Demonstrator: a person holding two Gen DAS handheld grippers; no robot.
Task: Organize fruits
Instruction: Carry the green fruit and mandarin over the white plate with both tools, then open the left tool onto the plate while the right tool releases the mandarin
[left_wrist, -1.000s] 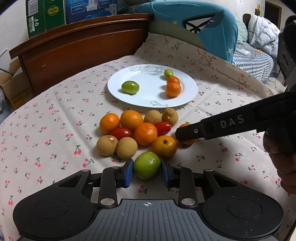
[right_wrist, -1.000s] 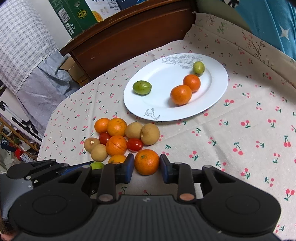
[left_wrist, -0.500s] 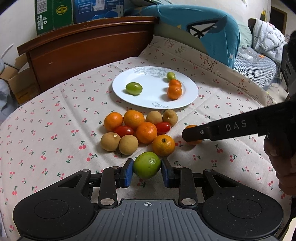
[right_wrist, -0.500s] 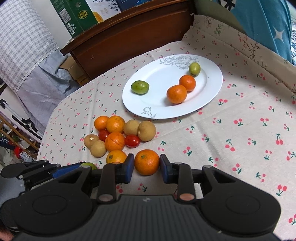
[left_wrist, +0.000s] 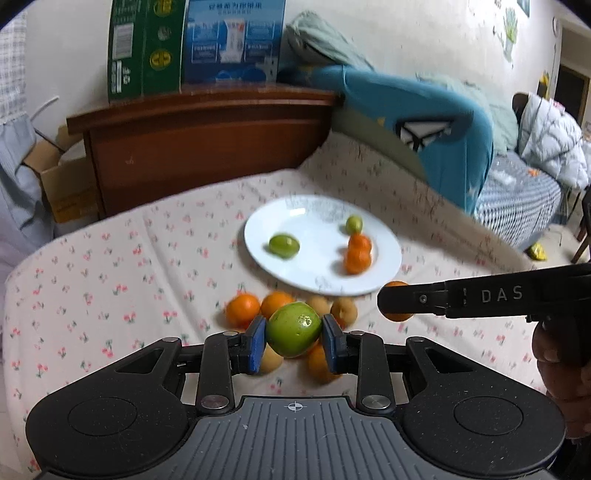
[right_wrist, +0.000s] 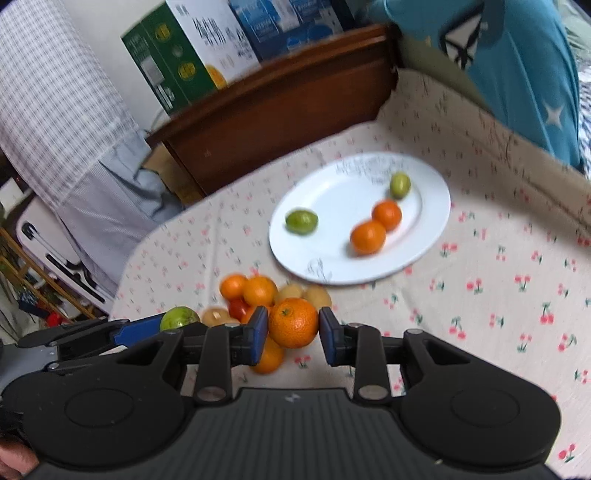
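**Two fruits lifted, four on the plate**

Left gripper (left_wrist: 293, 339) pinching a green fruit (left_wrist: 293, 329) between blue pads, clear of the cloth-covered bench (left_wrist: 110, 280)
Right gripper (right_wrist: 293, 332) clamped on an orange (right_wrist: 293, 322), also raised off the cloth
White plate (right_wrist: 332, 206) at the far side of the bench, holding four fruits: one green fruit on the left (right_wrist: 301, 221), a smaller green one at the far right (right_wrist: 400, 185), two small oranges touching each other on the right (right_wrist: 376, 229)
Loose pile of fruit (right_wrist: 255, 291) on the cloth just near of the plate: oranges, tan round fruits, a red tomato, partly hidden behind both jaws
Wooden headboard (left_wrist: 207, 140) and cartons (left_wrist: 195, 40) beyond the bench
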